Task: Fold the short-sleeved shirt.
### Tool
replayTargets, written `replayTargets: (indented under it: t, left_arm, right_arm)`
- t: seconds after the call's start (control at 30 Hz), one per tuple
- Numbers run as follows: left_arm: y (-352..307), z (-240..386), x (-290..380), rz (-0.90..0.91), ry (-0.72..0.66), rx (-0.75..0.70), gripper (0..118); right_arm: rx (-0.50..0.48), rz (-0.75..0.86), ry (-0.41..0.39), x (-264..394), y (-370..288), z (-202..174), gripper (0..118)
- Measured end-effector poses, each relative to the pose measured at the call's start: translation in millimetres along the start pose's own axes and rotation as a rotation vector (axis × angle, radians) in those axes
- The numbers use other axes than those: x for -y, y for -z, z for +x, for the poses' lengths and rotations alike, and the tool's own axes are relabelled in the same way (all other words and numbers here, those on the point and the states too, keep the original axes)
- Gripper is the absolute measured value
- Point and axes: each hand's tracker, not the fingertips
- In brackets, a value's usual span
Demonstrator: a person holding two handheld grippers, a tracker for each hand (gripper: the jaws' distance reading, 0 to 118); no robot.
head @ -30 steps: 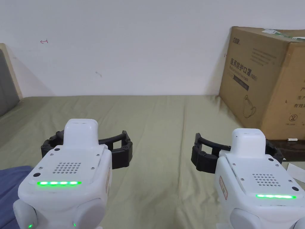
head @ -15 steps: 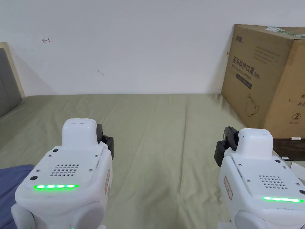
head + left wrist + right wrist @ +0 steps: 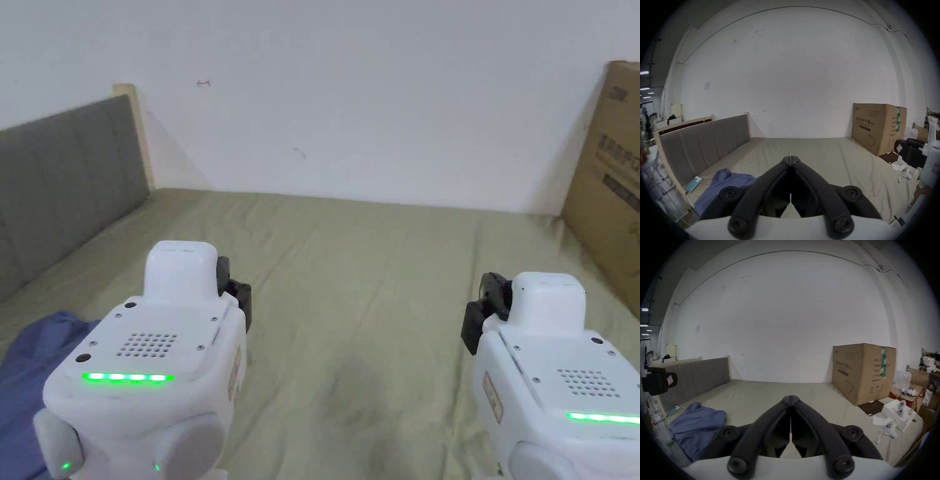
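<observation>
A crumpled blue shirt (image 3: 28, 369) lies on the olive bed sheet (image 3: 362, 300) at the near left; it also shows in the left gripper view (image 3: 724, 183) and the right gripper view (image 3: 696, 423). My left gripper (image 3: 791, 157) hovers above the sheet just right of the shirt, jaws pressed together with nothing between them. My right gripper (image 3: 790, 396) hangs farther right over bare sheet, also shut and empty. In the head view the white housings hide most of the left gripper (image 3: 236, 294) and the right gripper (image 3: 484, 306).
A grey padded headboard (image 3: 56, 181) runs along the left side. A large cardboard box (image 3: 615, 181) stands at the right by the wall. A teal flat object (image 3: 693, 184) lies beside the headboard. White packaging and small parts (image 3: 898, 412) clutter the bed's right edge.
Both grippers went from wide open to shut. The head camera has swung left, bringing the headboard and more of the blue shirt into view.
</observation>
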Motion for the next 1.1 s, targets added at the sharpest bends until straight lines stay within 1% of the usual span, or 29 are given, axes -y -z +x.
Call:
replayTargets:
  t: [0.1, 0.2, 0.33, 0.43, 0.57, 0.63, 0.67, 0.77, 0.8, 0.83, 0.93, 0.97, 1.0, 1.1]
  left_arm:
    - [-13, -33, 1, -0.01, -0.003, -0.097, 0]
    - [-27, -63, 1, -0.021, -0.019, -0.19, 0]
    - [-38, -92, 3, -0.047, -0.018, -0.261, 0]
    - [-36, -105, 9, -0.076, -0.02, -0.291, 0]
    - [-13, -119, 24, -0.164, -0.05, -0.28, 0]
    - [16, -127, 38, -0.27, -0.046, -0.229, 0]
    - [30, -130, 47, -0.293, -0.038, -0.201, 0]
    - [92, -140, 81, -0.472, -0.012, -0.159, 0]
    - [111, -143, 94, -0.523, -0.02, -0.13, 4]
    - [128, -145, 107, -0.582, -0.034, -0.102, 23]
    - [170, -151, 141, -0.713, -0.066, -0.056, 95]
    - [181, -153, 151, -0.724, -0.074, -0.055, 106]
    - [192, -156, 161, -0.759, -0.078, -0.051, 109]
    - [214, -158, 186, -0.834, -0.058, -0.099, 108]
  right_arm:
    - [-0.101, -0.015, -0.018, 2, 11, -34, 0]
    - [-0.204, -0.04, -0.006, 4, 19, -66, 0]
    - [-0.284, -0.054, -0.034, 6, 22, -101, 0]
    - [-0.316, -0.076, -0.03, 9, 25, -114, 0]
    - [-0.34, -0.113, -0.02, 17, 30, -120, 0]
    - [-0.339, -0.136, -0.032, 22, 34, -121, 0]
    - [-0.342, -0.147, -0.034, 24, 36, -121, 0]
    - [-0.34, -0.193, -0.031, 36, 46, -121, 0]
    - [-0.338, -0.213, -0.031, 41, 49, -121, 0]
    - [-0.335, -0.232, -0.031, 46, 54, -121, 0]
    - [-0.327, -0.291, -0.054, 61, 69, -119, 0]
    - [-0.316, -0.305, -0.057, 65, 72, -118, 0]
    - [-0.306, -0.313, -0.051, 69, 76, -116, 0]
    - [-0.293, -0.369, -0.042, 81, 93, -111, 0]
